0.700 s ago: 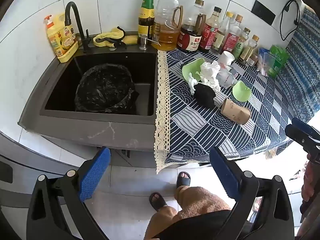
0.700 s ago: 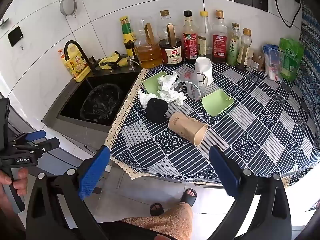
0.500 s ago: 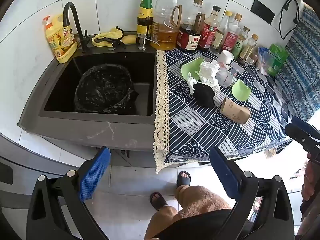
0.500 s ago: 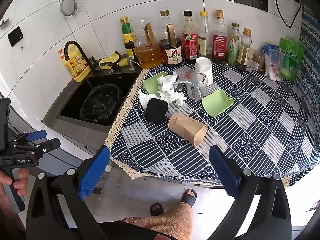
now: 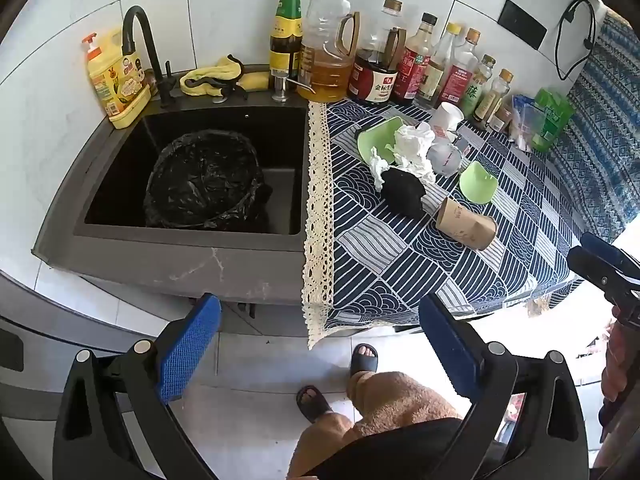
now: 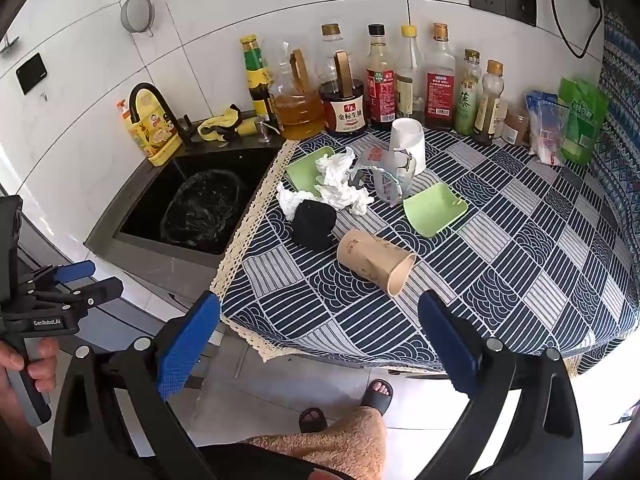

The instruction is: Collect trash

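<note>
Both grippers, left [image 5: 320, 344] and right [image 6: 320, 340], are held wide open, empty. The cup [image 6: 374, 260] could get rolled off the table [image 6: 520, 280] if nudged sideways.

Bright daylight floods in from the lower right, blowing the floor [image 5: 532, 332] there out to white (glare). Fisheye bending curves the wall tiles [image 6: 200, 12]; corners vignette black. Focus is sharp throughout.
</note>
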Demonstrator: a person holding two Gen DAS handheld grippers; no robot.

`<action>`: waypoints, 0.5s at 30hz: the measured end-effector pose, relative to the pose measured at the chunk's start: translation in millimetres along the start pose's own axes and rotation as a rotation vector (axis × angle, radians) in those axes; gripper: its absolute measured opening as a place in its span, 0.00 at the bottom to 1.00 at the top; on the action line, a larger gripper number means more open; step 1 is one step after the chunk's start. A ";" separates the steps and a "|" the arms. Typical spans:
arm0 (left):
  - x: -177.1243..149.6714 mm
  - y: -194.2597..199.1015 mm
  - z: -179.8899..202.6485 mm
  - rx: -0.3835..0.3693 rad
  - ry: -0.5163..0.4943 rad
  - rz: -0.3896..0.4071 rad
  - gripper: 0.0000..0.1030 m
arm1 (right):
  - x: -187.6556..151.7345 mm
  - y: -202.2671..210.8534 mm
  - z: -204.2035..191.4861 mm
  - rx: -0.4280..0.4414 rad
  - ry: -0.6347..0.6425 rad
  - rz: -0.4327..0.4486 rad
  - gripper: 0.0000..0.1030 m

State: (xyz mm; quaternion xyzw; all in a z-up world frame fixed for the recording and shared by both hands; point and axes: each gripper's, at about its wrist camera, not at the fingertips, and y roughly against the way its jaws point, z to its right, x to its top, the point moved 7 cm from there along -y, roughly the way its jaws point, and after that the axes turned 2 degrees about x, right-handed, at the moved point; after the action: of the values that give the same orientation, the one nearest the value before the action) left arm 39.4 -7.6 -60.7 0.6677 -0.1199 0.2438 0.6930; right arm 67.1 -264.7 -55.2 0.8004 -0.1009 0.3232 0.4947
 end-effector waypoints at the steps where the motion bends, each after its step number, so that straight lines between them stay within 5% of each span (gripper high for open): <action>1: 0.0 0.1 0.0 0.001 -0.001 0.000 0.94 | 0.4 -0.4 -0.1 -0.001 0.001 0.001 0.95; 15: -2.4 4.9 2.5 -0.032 -0.014 -0.004 0.94 | 0.3 1.4 -6.8 0.006 0.006 0.005 0.95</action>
State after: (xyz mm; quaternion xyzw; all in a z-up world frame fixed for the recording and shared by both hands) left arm 35.3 -10.5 -57.4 0.6586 -0.1271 0.2359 0.7032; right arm 63.8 -259.5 -51.9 0.8007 -0.1004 0.3269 0.4918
